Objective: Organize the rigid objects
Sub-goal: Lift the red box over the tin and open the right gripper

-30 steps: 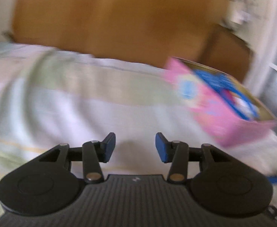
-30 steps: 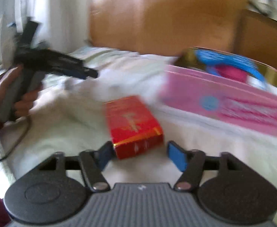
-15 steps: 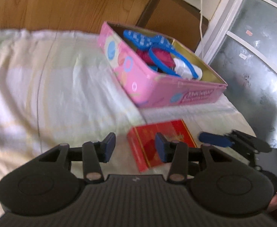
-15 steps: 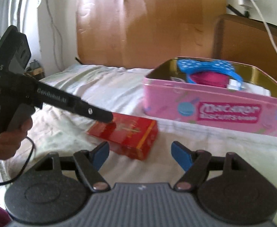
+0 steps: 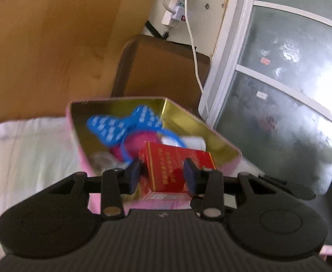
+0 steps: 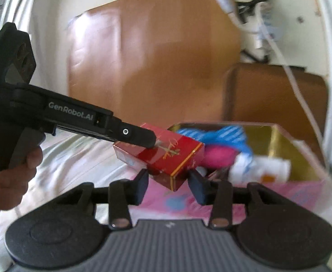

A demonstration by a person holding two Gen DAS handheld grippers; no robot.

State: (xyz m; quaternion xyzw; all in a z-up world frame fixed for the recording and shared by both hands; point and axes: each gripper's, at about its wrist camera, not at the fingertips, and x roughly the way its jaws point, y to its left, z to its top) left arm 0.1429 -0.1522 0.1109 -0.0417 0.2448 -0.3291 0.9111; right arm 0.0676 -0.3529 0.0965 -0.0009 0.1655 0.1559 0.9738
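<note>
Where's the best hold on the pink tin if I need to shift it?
Pinch the near wall's rim of the pink tin from above, one tong inside, one outside: it is lidless, its walls thin and upright, its body likely too wide to span.

A big brown wood board (image 5: 48, 45) stands behind the bed (image 5: 25, 154). A frosted window (image 5: 286, 104) glows bright beside a small brown cabinet (image 5: 163, 74). White plugs (image 5: 177, 9) hang on the wall.

The pink tin (image 5: 84, 156) is crowded with a blue bow (image 5: 123, 124), a pink item and a white bottle (image 6: 263, 167); only its far gold corner is free. Bed sheet (image 5: 30, 149) lies open leftward.
</note>
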